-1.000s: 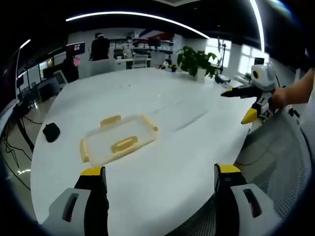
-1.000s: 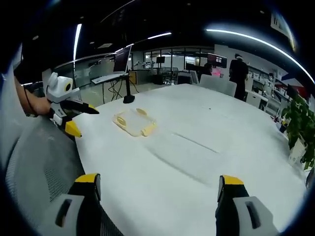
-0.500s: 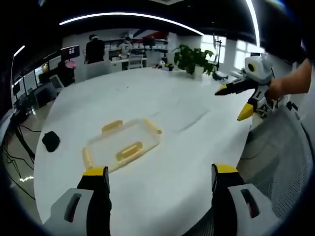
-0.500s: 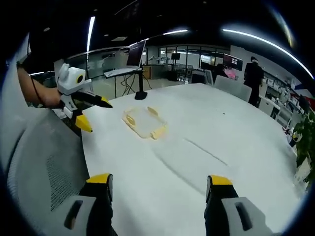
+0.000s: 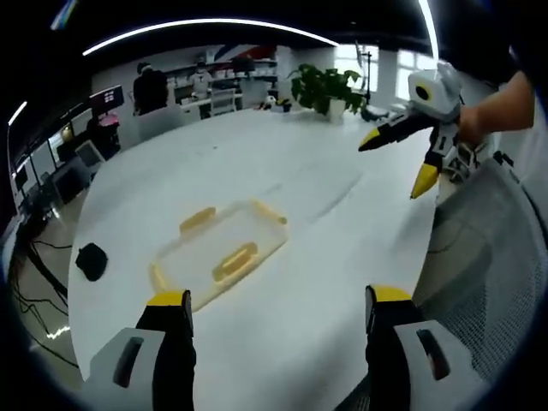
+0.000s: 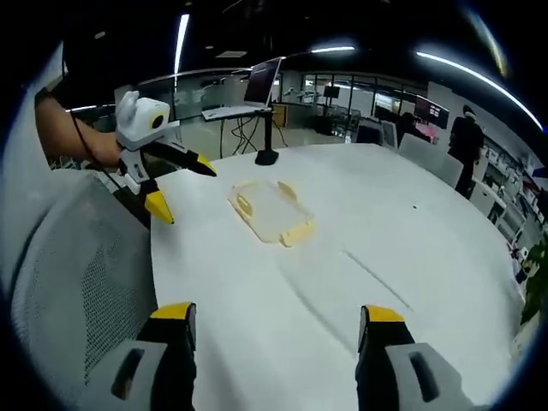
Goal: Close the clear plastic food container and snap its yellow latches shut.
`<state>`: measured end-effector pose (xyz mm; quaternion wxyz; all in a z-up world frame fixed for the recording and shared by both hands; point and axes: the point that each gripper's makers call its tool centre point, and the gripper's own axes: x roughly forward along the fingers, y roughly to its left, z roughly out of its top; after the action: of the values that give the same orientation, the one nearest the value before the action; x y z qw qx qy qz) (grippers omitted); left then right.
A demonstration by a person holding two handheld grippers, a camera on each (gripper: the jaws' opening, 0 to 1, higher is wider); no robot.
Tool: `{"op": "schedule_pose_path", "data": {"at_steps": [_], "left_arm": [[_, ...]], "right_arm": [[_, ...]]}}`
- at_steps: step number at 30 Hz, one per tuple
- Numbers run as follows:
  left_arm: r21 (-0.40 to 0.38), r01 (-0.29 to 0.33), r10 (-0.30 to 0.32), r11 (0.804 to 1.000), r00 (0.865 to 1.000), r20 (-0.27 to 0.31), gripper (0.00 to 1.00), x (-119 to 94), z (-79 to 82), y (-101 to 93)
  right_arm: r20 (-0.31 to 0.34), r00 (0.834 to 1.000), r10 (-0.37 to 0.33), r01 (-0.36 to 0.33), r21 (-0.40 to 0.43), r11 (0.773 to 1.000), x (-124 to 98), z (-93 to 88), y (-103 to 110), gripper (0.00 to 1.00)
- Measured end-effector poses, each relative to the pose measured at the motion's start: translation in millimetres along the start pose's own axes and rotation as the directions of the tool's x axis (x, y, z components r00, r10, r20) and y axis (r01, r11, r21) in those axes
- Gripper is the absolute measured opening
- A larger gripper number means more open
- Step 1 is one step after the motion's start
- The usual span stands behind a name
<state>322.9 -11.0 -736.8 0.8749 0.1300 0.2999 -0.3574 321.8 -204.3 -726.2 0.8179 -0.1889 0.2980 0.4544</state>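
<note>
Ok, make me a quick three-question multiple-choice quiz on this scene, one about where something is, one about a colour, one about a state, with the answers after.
1. Where is the clear plastic food container?
A. on the white table
B. on the mesh chair
C. held in a gripper

2. What colour are its latches?
A. red
B. yellow
C. blue

3. How do the jaws of the left gripper and the right gripper stand?
A. both shut on the container
B. one open, one shut
C. both open, holding nothing

Answers:
1 A, it lies flat on the tabletop, ahead of the left gripper.
2 B, the tabs along its edges are yellow.
3 C, each pair of jaws is spread apart with bare table between.
</note>
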Motion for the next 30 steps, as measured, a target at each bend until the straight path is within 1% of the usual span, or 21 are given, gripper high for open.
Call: {"op": "schedule_pose_path", "data": {"at_steps": [5, 15, 17, 19, 20, 22, 30], "left_arm": [[0.032, 0.006, -0.005, 0.999, 1.000, -0.014, 0.80, 1, -1.5, 8.2], [0.075, 0.019, -0.017, 0.997, 0.999, -0.027, 0.79, 1, -0.4, 28.6], [0.085, 0.023, -0.021, 0.996, 0.999, -0.030, 0.79, 1, -1.1, 34.7], [0.096, 0.028, -0.024, 0.995, 0.999, -0.039, 0.78, 2, -2.1, 38.2], [0.109, 0.033, -0.028, 0.993, 0.999, -0.046, 0.78, 2, -2.8, 40.5], [0.129, 0.040, -0.033, 0.991, 0.998, -0.054, 0.77, 2, -3.5, 44.0], [0.150, 0.056, -0.046, 0.987, 0.997, -0.067, 0.77, 5, -4.0, 57.1]], "right_arm": [[-0.013, 1.000, 0.013, -0.014, -0.035, 0.999, 6, 6.2, -2, 0.78], [-0.019, 0.999, 0.036, -0.037, -0.082, 0.996, 19, 26.2, -10, 0.78], [-0.026, 0.999, 0.043, -0.045, -0.098, 0.994, 23, 29.6, -11, 0.77], [-0.051, 0.997, 0.053, -0.059, -0.115, 0.992, 28, 30.5, -10, 0.77], [-0.048, 0.997, 0.060, -0.065, -0.128, 0.990, 30, 33.5, -9, 0.77], [-0.048, 0.997, 0.068, -0.074, -0.127, 0.989, 34, 38.0, -10, 0.77], [-0.075, 0.992, 0.105, -0.117, -0.176, 0.977, 48, 46.9, -9, 0.77]]}}
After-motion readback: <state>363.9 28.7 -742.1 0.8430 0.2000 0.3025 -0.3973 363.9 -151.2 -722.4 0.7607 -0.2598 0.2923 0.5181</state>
